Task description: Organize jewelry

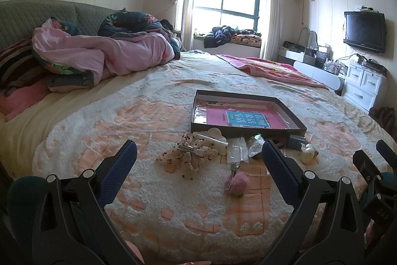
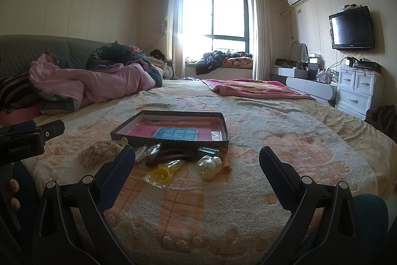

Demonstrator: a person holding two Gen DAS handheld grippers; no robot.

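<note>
Both wide open and gripping nothing: left gripper (image 1: 199,154) and right gripper (image 2: 197,159), hovering low over the bed (image 2: 285,140) near its front edge. Ahead, toward the middle of the bedspread, a shallow dark tray (image 1: 248,101) with a pink booklet (image 1: 248,118) inside. Heaped against the tray's near wall: beige dotted scrunchie (image 1: 184,160), white claw clip (image 1: 211,135), clear packets (image 1: 238,149), pearl beads (image 2: 211,165), yellow ring (image 2: 161,174). Just nearer, apart from the heap, a pink pompom clip (image 1: 235,180).

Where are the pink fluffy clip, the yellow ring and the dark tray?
pink fluffy clip (image 1: 237,181), left wrist view, on its pompom.
yellow ring (image 2: 161,174), right wrist view, on its band.
dark tray (image 2: 171,142), right wrist view, on its near wall.
</note>
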